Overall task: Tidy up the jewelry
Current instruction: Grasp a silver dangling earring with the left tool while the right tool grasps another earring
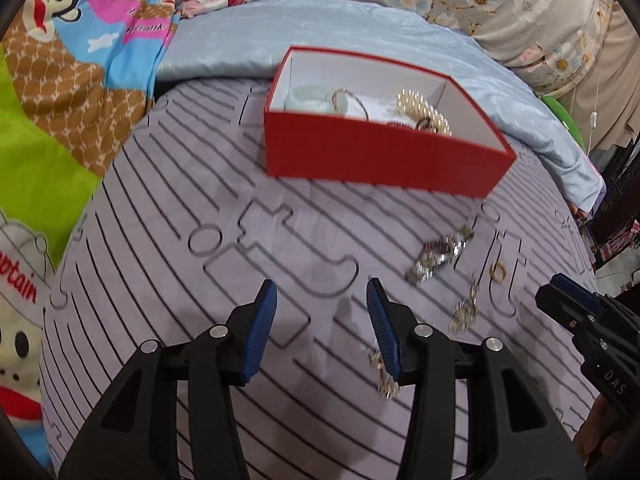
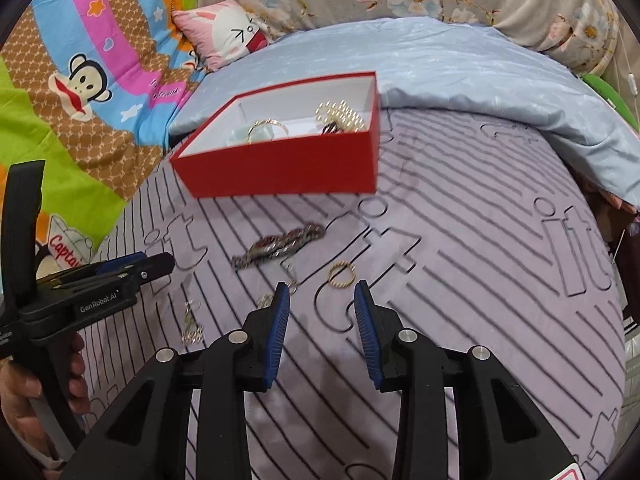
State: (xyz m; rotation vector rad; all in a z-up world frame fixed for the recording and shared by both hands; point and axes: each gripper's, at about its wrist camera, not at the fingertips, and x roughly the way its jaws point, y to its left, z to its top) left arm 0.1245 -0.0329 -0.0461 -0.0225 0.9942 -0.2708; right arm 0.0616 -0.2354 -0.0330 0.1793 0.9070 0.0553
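One left claw point(image 2: 160, 266) housing reads "GenRobot.AI".

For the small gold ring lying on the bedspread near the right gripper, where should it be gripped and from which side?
The gold ring lies flat on the striped bedspread, just ahead of the open right gripper. Probably best to come from above, fingers tilted down, and pinch across the band with one pad outside and one inside the hoop. Lying flat, it offers no raised edge for a sideways approach.

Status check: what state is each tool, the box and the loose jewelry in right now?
left tool: open, empty
right tool: open, empty, nearest the ring
red box: lid off, jewelry inside
watch: flat on the sheet
gold ring: on the sheet
earrings: on the sheet, blurred
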